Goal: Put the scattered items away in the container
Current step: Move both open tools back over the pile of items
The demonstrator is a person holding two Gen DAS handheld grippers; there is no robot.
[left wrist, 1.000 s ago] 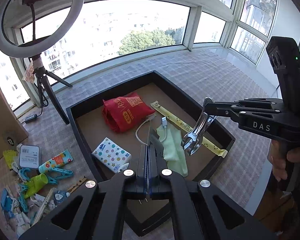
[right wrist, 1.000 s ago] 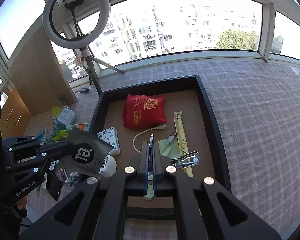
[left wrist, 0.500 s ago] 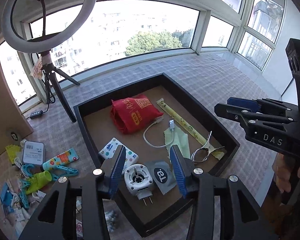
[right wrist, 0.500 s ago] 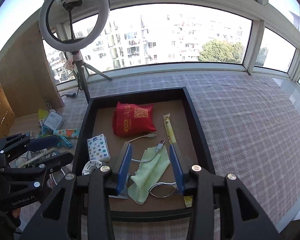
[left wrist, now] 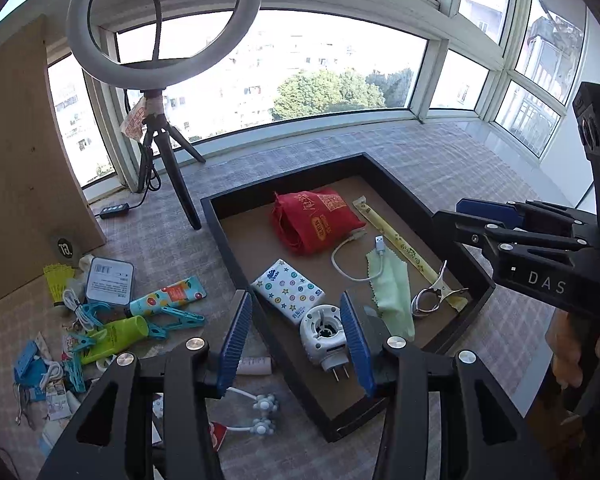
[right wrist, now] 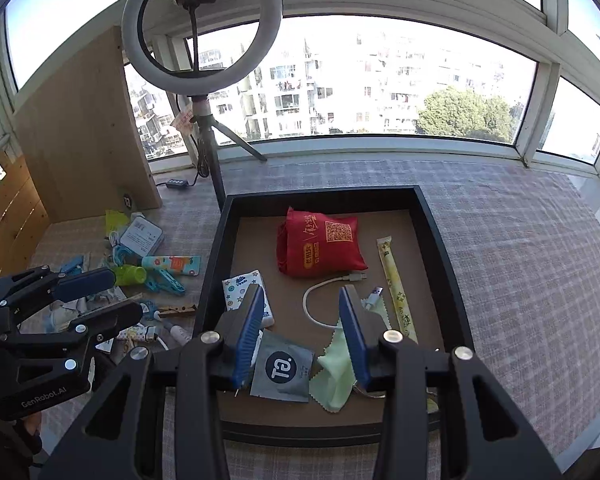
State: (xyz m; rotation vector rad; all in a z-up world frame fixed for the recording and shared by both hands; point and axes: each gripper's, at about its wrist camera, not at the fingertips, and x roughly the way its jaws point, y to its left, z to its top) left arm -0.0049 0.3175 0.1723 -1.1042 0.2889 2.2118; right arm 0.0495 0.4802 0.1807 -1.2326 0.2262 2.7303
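The black tray (left wrist: 228, 248) (right wrist: 214, 264) holds a red pouch (left wrist: 316, 216), a tissue pack (left wrist: 288, 290), a white plug adapter (left wrist: 324, 334), a white cable (right wrist: 320, 300), a green cloth (right wrist: 336, 372), a yellow stick packet (right wrist: 394, 284), a metal clip (left wrist: 436, 294) and a grey sachet (right wrist: 284, 368). My left gripper (left wrist: 296, 344) (right wrist: 126, 294) hangs open and empty over the tray's left rim. Open too, my right gripper (right wrist: 302, 336) (left wrist: 450, 211) holds nothing above the sachet and cloth. Left of the tray lies a pile with a printed tube (left wrist: 168, 294), a green cup (left wrist: 116, 334), blue pegs (left wrist: 176, 322) and a tin (left wrist: 110, 282).
A ring light on a tripod (left wrist: 172, 168) stands behind the tray's left corner, its cable running to the window. A wooden board (left wrist: 28, 168) leans at the far left. A white flexible holder (left wrist: 260, 412) lies near my left fingers. Checked cloth (right wrist: 520, 260) covers the surface.
Both grippers went from shut to open. The grey sachet left my left gripper and the metal clip left my right; both now lie in the tray. Both hands drew back, leftward.
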